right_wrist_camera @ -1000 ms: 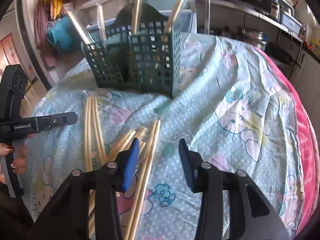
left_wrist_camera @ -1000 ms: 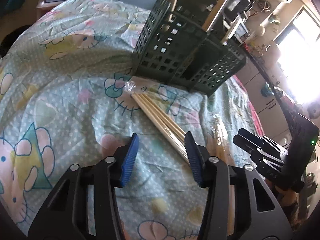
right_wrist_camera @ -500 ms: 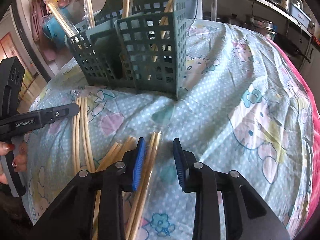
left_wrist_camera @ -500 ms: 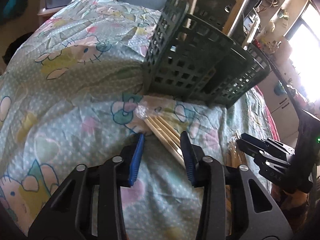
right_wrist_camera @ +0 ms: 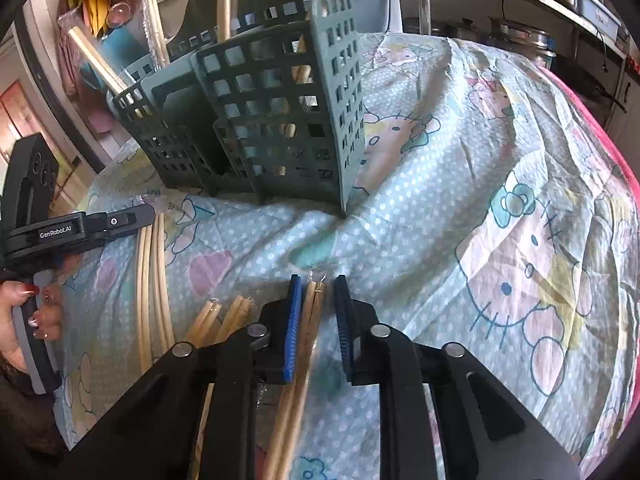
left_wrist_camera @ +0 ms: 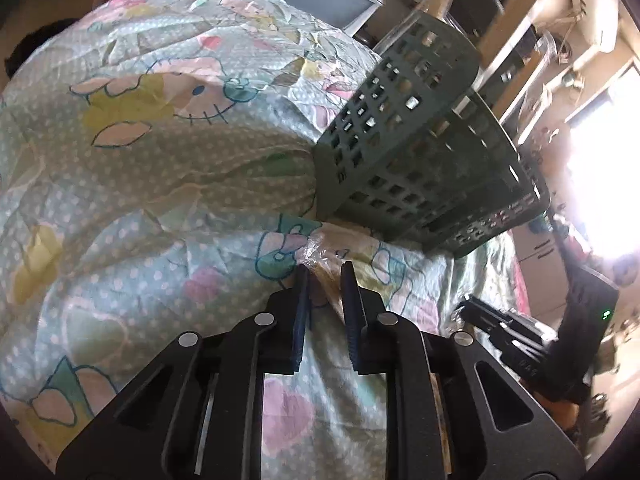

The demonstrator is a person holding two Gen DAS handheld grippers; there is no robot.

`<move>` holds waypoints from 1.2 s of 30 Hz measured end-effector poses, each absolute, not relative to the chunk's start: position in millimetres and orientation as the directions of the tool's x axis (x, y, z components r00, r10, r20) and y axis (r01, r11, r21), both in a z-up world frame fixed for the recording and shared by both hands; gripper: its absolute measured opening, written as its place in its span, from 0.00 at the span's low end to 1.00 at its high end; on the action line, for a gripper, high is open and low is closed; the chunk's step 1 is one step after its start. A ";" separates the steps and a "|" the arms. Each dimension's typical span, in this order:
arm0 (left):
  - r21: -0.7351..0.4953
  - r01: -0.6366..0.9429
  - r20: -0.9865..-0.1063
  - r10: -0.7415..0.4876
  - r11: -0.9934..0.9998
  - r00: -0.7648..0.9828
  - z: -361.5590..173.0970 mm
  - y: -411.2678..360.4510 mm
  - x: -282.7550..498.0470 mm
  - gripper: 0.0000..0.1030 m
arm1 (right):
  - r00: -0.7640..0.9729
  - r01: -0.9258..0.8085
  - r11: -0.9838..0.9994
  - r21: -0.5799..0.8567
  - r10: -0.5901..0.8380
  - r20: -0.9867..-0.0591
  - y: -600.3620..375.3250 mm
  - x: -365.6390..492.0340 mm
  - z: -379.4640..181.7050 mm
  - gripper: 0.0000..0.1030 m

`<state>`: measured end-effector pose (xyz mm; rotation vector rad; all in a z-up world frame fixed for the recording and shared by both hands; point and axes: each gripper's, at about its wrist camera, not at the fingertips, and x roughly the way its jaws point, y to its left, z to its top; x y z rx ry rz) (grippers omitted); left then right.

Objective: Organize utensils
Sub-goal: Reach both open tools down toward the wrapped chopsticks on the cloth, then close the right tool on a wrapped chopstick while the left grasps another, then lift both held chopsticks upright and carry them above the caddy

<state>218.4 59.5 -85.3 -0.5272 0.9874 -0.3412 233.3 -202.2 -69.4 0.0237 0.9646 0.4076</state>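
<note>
A dark green perforated utensil basket (left_wrist_camera: 420, 168) stands on the patterned cloth and holds several upright chopsticks; it also shows in the right wrist view (right_wrist_camera: 272, 128). My left gripper (left_wrist_camera: 325, 276) has its jaws narrowed around the wrapped tip of a chopstick bundle (left_wrist_camera: 324, 256) lying before the basket. My right gripper (right_wrist_camera: 316, 292) has its jaws close on either side of a wrapped chopstick pair (right_wrist_camera: 310, 320), with a small gap on the right. More chopsticks (right_wrist_camera: 150, 280) lie to the left, under the other gripper (right_wrist_camera: 120, 216).
The Hello Kitty cloth (right_wrist_camera: 500, 200) covers a rounded table. A hand with red nails (right_wrist_camera: 36, 312) holds the left tool. Shelves with pots (right_wrist_camera: 500, 36) stand behind. The right tool shows in the left wrist view (left_wrist_camera: 520, 344).
Both grippers have moved forward and down onto the chopsticks and their jaws have narrowed markedly around the bundles. The basket looms closer in both views.
</note>
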 end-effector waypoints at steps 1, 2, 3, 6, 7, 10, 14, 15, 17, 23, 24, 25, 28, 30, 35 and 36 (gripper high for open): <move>-0.576 0.031 -0.692 -0.508 0.817 0.513 -86.3 61.3 219.0 0.10 | 0.497 -0.321 0.923 0.212 0.355 -0.792 -205.5 235.9 -70.0 0.11; -0.589 0.026 -0.687 -0.517 0.808 0.511 -87.5 63.8 219.6 0.09 | 0.493 -0.317 0.920 0.229 0.366 -0.790 -208.2 238.0 -70.6 0.10; -0.598 0.024 -0.682 -0.524 0.801 0.510 -88.2 65.7 220.5 0.09 | 0.490 -0.313 0.919 0.240 0.373 -0.788 -210.1 239.0 -70.8 0.09; -0.609 0.017 -0.675 -0.529 0.793 0.514 -87.3 69.7 219.7 0.08 | 0.499 -0.305 0.919 0.250 0.378 -0.780 -215.7 240.8 -68.8 0.09; -0.609 0.016 -0.674 -0.528 0.793 0.517 -86.6 71.0 219.4 0.08 | 0.505 -0.301 0.921 0.247 0.373 -0.778 -217.5 241.1 -67.6 0.09; -0.602 0.011 -0.674 -0.516 0.798 0.529 -82.6 77.7 215.2 0.07 | 0.526 -0.292 0.924 0.248 0.372 -0.765 -222.9 240.4 -63.4 0.09; -0.590 0.000 -0.666 -0.486 0.808 0.565 -74.0 90.8 205.4 0.07 | 0.560 -0.307 0.918 0.250 0.387 -0.732 -225.1 234.4 -52.5 0.09; -0.585 0.006 -0.660 -0.480 0.811 0.579 -69.6 93.2 201.3 0.07 | 0.568 -0.311 0.918 0.244 0.386 -0.727 -225.0 232.8 -49.3 0.09; -0.569 0.018 -0.651 -0.464 0.822 0.601 -61.8 95.4 195.7 0.07 | 0.585 -0.325 0.917 0.230 0.386 -0.713 -223.5 228.4 -42.1 0.09; -0.534 0.024 -0.622 -0.411 0.845 0.667 -36.5 108.0 181.2 0.06 | 0.643 -0.365 0.916 0.163 0.375 -0.668 -213.5 212.1 -15.4 0.09; -0.529 0.022 -0.618 -0.403 0.848 0.676 -33.5 110.6 179.2 0.06 | 0.651 -0.373 0.915 0.154 0.376 -0.660 -210.5 208.5 -10.6 0.09; -0.523 0.020 -0.612 -0.392 0.852 0.687 -28.9 114.0 177.0 0.06 | 0.656 -0.379 0.914 0.145 0.376 -0.655 -208.2 204.1 -7.8 0.08; -0.511 0.014 -0.605 -0.371 0.860 0.705 -21.3 120.7 172.0 0.06 | 0.671 -0.402 0.906 0.130 0.389 -0.631 -201.7 197.7 4.2 0.08; -0.506 0.015 -0.596 -0.363 0.862 0.716 -15.5 125.5 167.8 0.06 | 0.678 -0.413 0.902 0.125 0.396 -0.619 -199.7 194.2 10.4 0.08; -0.472 0.031 -0.582 -0.337 0.881 0.740 2.4 127.9 159.4 0.05 | 0.698 -0.442 0.890 0.111 0.420 -0.580 -189.9 184.3 31.0 0.05; -0.460 0.039 -0.576 -0.331 0.887 0.748 8.6 127.5 156.8 0.05 | 0.701 -0.446 0.888 0.109 0.423 -0.574 -188.7 183.8 33.8 0.05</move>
